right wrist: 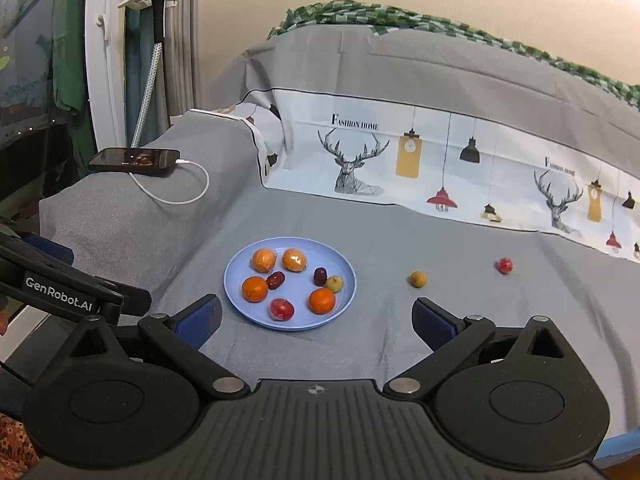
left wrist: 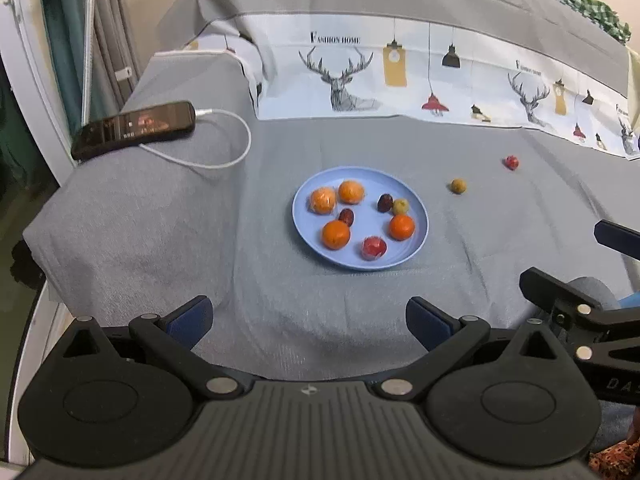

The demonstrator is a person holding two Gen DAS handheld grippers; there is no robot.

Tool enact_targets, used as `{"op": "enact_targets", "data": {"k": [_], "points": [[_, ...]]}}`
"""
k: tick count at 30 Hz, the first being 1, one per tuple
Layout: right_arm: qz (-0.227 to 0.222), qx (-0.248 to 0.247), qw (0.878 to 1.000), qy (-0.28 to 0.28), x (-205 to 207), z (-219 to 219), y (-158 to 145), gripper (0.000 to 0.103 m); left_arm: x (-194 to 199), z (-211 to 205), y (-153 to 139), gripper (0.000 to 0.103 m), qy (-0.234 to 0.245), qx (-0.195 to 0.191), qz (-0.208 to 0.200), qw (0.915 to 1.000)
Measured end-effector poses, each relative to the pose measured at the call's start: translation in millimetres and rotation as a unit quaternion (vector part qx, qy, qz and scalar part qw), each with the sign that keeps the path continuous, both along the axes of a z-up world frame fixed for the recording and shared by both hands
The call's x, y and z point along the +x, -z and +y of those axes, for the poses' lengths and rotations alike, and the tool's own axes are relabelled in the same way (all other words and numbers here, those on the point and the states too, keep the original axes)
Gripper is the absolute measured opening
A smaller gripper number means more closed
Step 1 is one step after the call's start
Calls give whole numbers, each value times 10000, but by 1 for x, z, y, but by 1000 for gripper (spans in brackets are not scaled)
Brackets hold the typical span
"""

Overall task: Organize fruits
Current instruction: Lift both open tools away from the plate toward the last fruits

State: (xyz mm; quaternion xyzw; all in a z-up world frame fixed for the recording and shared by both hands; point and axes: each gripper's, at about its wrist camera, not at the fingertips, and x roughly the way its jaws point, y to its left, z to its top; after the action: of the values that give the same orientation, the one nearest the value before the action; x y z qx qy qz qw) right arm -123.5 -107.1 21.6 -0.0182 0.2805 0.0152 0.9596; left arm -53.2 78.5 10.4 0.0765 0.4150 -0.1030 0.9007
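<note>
A grey woven cloth [left wrist: 320, 300] covers a soft, sofa-like seat; along the back runs a white printed panel [left wrist: 400, 76] with line-drawn stags and hanging lamps. In the middle of both views sits a round, shallow, pale blue plate [left wrist: 416, 240] of smooth plastic. On it lie four round oranges [left wrist: 336, 234], two of them glossy as if wrapped, two dark oval dates [left wrist: 385, 203], a small yellow-green fruit [left wrist: 400, 207] touching one date, and a shiny red fruit [left wrist: 374, 248]. To the right of the plate, well apart on the cloth, rest a small yellowish fruit [left wrist: 459, 186] and a small red one [left wrist: 511, 162]. At the upper left a black phone [left wrist: 134, 128] lies on the armrest with a looped white cable [left wrist: 224, 164]. The left gripper [left wrist: 308, 322] and right gripper [right wrist: 316, 322] both stand spread wide, nothing between their blue pads.
</note>
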Motion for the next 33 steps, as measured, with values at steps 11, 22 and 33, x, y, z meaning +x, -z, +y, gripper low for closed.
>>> {"op": "enact_targets", "data": {"k": [11,22,33], "points": [[-290,-389,9988,35,-12,7,-9,102,3,-8,-16,103,61,-152,-215,9996],[-172,-21,9995,255,-6,-10,2,102,19,-30,-11,103,148,-30,-35,9999],[181,538,9951,810,26,-61,31,102,56,-79,10,103,319,212,307,9988]]}}
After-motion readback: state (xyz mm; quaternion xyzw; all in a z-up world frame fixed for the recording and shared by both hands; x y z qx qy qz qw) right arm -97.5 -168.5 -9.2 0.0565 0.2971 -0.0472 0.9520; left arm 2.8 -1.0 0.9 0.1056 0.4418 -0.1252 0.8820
